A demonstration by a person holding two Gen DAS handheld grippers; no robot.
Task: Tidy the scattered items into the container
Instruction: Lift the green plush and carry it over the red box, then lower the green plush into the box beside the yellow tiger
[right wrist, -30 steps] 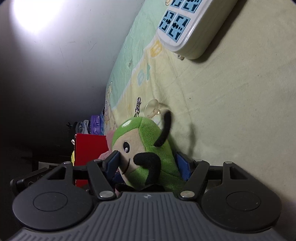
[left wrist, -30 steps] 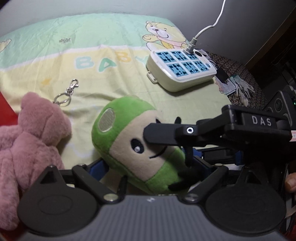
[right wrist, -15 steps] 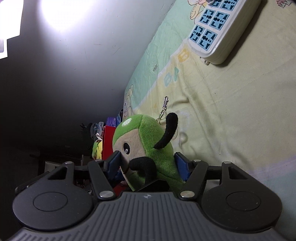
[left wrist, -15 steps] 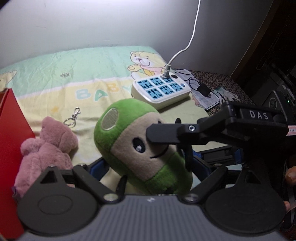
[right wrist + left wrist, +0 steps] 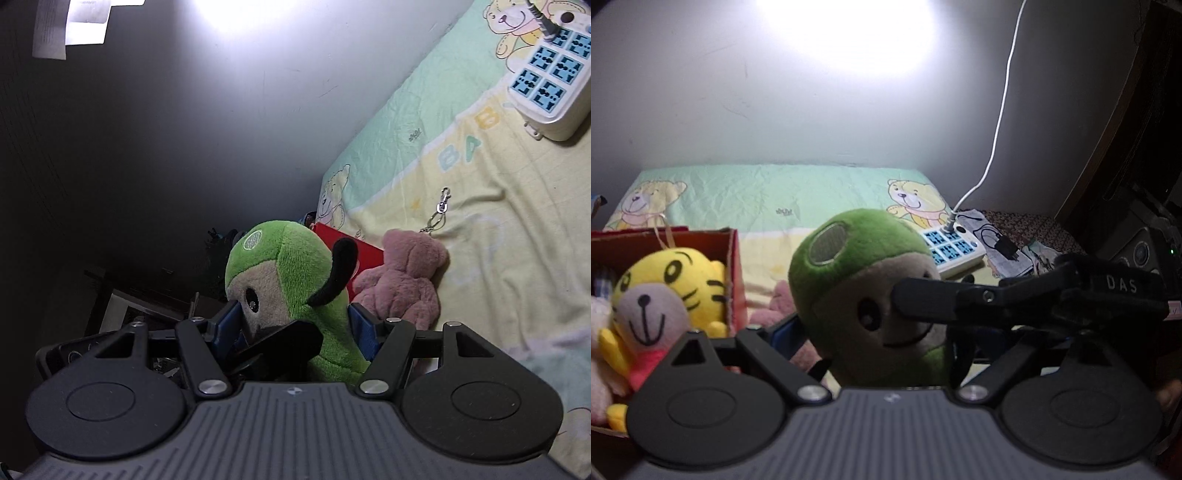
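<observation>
A green plush toy (image 5: pixel 860 280) with a beige face is held in the air by both grippers. My left gripper (image 5: pixel 882 332) is shut on its lower body. My right gripper (image 5: pixel 291 321) is shut on the same green plush toy (image 5: pixel 295 266) from the side, and one of its fingers (image 5: pixel 934 302) crosses the toy's face in the left wrist view. The red box (image 5: pixel 735 273) stands at the left with a yellow tiger plush (image 5: pixel 683 280) and a grey-faced plush (image 5: pixel 646 317) inside. A pink plush bear (image 5: pixel 402 277) lies on the blanket beside the red box (image 5: pixel 354 247).
A white power strip (image 5: pixel 953 247) with a white cable sits at the blanket's far right; it also shows in the right wrist view (image 5: pixel 546 85). A metal keyring clasp (image 5: pixel 439 210) lies on the baby blanket (image 5: pixel 517 206) by the pink bear. Clutter and a black device (image 5: pixel 1137 254) are at right.
Both grippers have lifted the green plush higher off the blanket and toward the red box. The box's inside with its plush toys has come into the left wrist view.
</observation>
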